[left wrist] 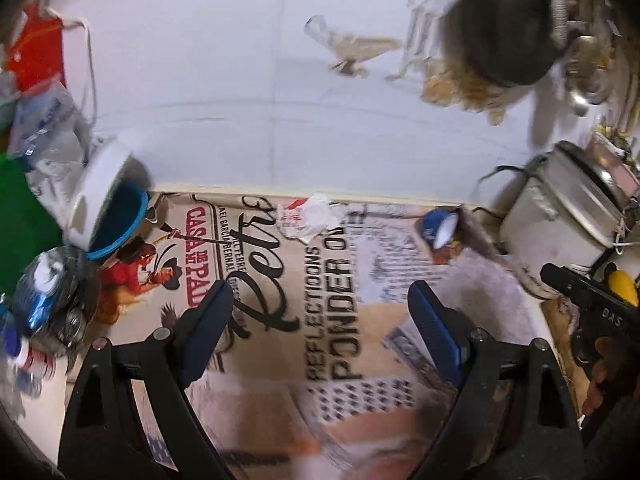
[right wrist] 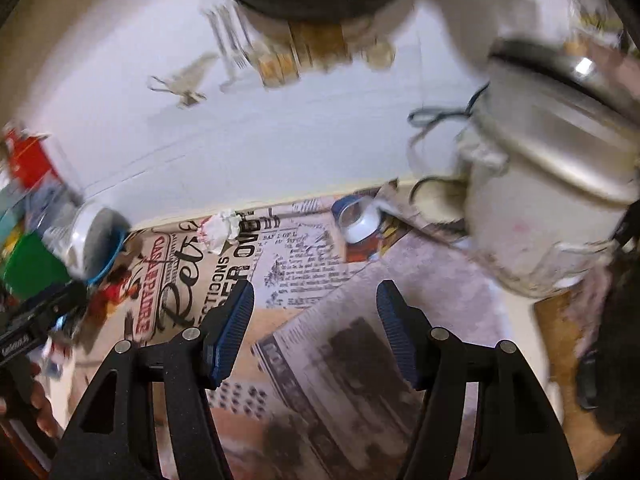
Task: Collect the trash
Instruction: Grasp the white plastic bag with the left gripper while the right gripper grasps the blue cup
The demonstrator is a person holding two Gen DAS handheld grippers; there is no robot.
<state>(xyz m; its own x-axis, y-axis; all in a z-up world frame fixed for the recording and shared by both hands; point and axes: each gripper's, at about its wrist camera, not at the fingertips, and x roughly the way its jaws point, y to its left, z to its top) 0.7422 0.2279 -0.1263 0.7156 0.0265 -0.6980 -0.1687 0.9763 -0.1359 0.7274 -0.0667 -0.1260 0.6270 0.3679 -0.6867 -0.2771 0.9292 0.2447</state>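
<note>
A crumpled white wrapper with red print lies at the far edge of the newspaper-print table cover; it also shows in the right wrist view. A blue and white cup lies on its side to the right of it, and shows in the right wrist view too. My left gripper is open and empty above the cover, short of the wrapper. My right gripper is open and empty, also short of both items.
A white tub with a blue rim lies tipped at the left beside a green box and packets. A white rice cooker stands at the right. A dark round pot and a white wall are behind.
</note>
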